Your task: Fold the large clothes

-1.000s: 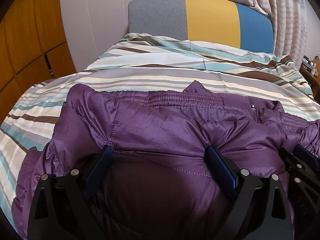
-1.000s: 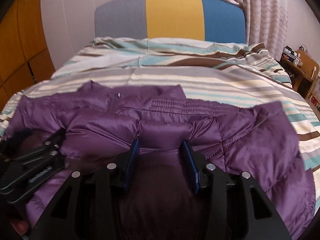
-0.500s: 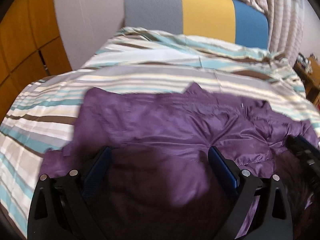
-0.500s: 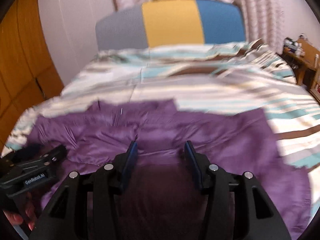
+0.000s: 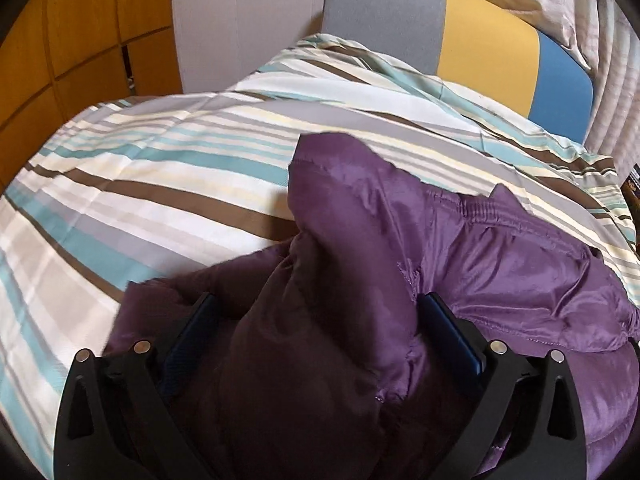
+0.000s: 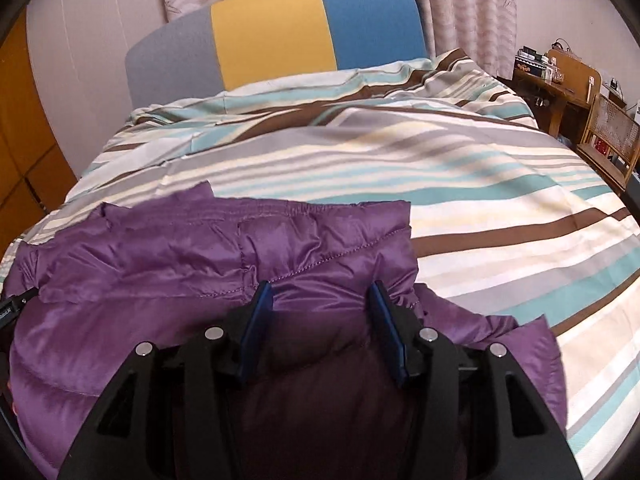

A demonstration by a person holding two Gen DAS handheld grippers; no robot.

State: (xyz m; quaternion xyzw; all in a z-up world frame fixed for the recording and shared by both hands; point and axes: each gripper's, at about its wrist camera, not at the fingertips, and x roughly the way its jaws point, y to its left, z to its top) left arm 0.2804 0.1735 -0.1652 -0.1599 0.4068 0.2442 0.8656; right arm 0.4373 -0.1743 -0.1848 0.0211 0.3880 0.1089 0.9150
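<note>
a purple puffer jacket (image 5: 500,264) lies bunched on a bed covered with a striped duvet (image 5: 152,184) in teal, brown, grey and cream bands. in the left wrist view the left claw (image 5: 316,320) has its two blue-padded fingers (image 5: 448,328) set wide apart, and a thick roll of the jacket's sleeve or side panel fills the gap between them, rising up and away from the camera to a rounded end over the duvet. the fabric touches both pads, but i cannot tell whether the claw is truly pinching it or only pushed into it. the rest of the jacket spreads to the right, with an elastic gathered hem running along its far edge.

in the right wrist view the right claw (image 6: 322,312) stands with its fingers (image 6: 258,320) closer together, clamped on a fold of the jacket (image 6: 200,256) near a stitched seam. the jacket's gathered hem runs across just beyond the claw, and a loose flap lies to the lower right on the duvet (image 6: 480,208).

behind the bed stands a headboard (image 6: 280,36) in grey, yellow and blue blocks, with patterned curtains (image 6: 468,8) behind it. orange wooden cabinets (image 5: 80,40) line the left wall, and a cluttered wooden desk (image 6: 556,84) sits at the far right.
</note>
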